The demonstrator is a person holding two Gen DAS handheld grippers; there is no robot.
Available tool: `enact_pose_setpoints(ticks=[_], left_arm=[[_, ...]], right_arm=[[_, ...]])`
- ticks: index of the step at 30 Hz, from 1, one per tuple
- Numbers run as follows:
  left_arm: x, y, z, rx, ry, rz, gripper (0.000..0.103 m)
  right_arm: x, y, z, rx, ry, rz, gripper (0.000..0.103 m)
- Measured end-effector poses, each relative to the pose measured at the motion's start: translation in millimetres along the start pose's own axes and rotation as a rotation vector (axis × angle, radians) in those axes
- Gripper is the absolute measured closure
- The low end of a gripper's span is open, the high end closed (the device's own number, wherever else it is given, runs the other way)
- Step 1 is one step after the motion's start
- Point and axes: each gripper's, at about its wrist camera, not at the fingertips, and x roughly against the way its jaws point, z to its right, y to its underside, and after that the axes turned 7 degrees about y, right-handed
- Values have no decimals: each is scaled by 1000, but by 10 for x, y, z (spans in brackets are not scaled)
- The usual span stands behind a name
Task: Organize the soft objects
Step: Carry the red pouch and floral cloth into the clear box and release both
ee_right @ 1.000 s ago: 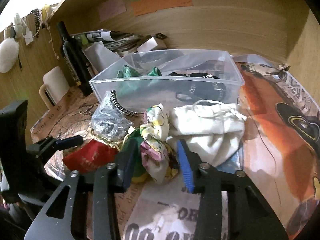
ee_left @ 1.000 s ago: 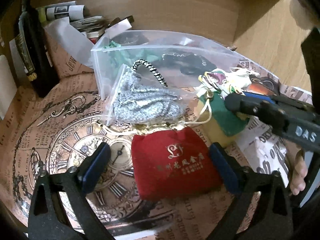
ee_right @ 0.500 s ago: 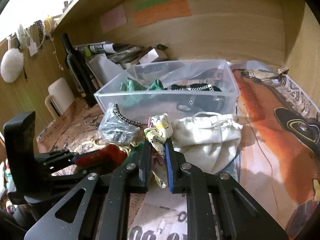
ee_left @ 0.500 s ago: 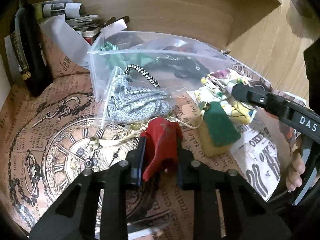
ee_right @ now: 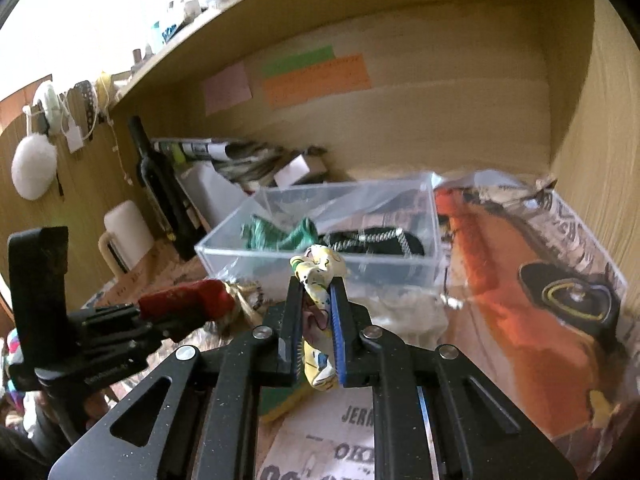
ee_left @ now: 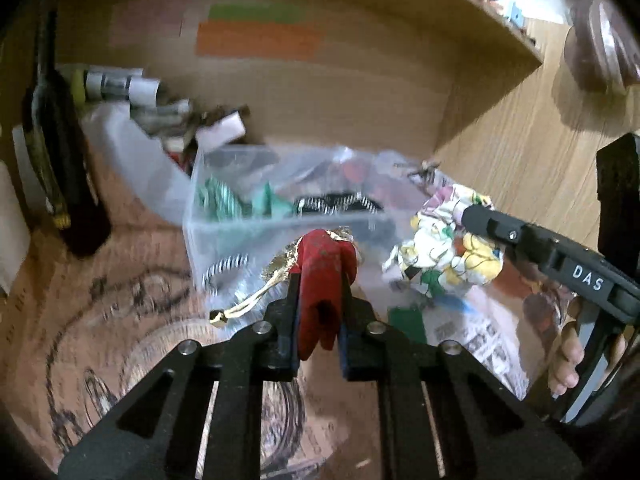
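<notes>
My left tool (ee_left: 318, 300) is clamped on a red velvet pouch (ee_left: 325, 268) and my right tool (ee_right: 315, 312) on a floral cloth pouch (ee_right: 318, 270), both held just before the clear plastic box (ee_right: 434, 216) holding green fabric (ee_right: 280, 234) and a black chain-trimmed bag (ee_right: 380, 240).

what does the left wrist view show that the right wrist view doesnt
Only the left wrist view shows the person's fingers on the right tool's handle and a gold drawstring dangling from the red pouch.

Only the right wrist view shows a white mug, a white fluffy ball hanging on the wall, and a cream cloth bag.

Both show the left tool shut on the red pouch, the right tool shut on the floral cloth, and the clear plastic box.
</notes>
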Motion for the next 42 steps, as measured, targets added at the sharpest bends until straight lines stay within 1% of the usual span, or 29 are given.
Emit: enact_pose_setpoints(ticks=[3, 10, 14, 19, 22, 27, 32, 37, 38, 40, 41, 42], left_arm=[[-6, -131, 5, -9, 9, 19, 89], [-42, -431, -63, -13, -1, 71, 89], [-79, -611, -120, -28, -42, 100, 89], [-225, -821, -236, -39, -97, 107, 89], [-340, -897, -328, -23, -101, 91, 89], [-613, -988, -494, -10, -133, 50, 88], [-896, -985, -601, -8, -144, -16, 87], [-1119, -929, -600, -23, -151, -79, 87], [-1142, -921, -592, -26, -151, -86, 85], [-1199, -901, -581, -32, -148, -105, 78], [-1223, -897, -582, -32, -146, -112, 73], [-1233, -892, -579, -32, -148, -118, 64]], right_arm=[[11, -90, 5, 4, -4, 22, 92], [44, -342, -20, 34, -9, 91, 92], [-8, -488, -23, 51, 1, 116, 92], [-169, -616, -6, 64, 16, 110, 92], [-296, -665, 24, 64, 20, 93, 92], [-536, -704, 65, 72, 33, 46, 92], [-814, -676, 152, 70, 62, -14, 92], [-1046, -613, 227, 61, 66, -84, 91], [-1089, -598, 225, 63, 64, -100, 91], [-1154, -575, 202, 76, 55, -130, 91], [-1178, -557, 180, 84, 48, -143, 91], [-1198, -542, 154, 93, 43, -156, 91]])
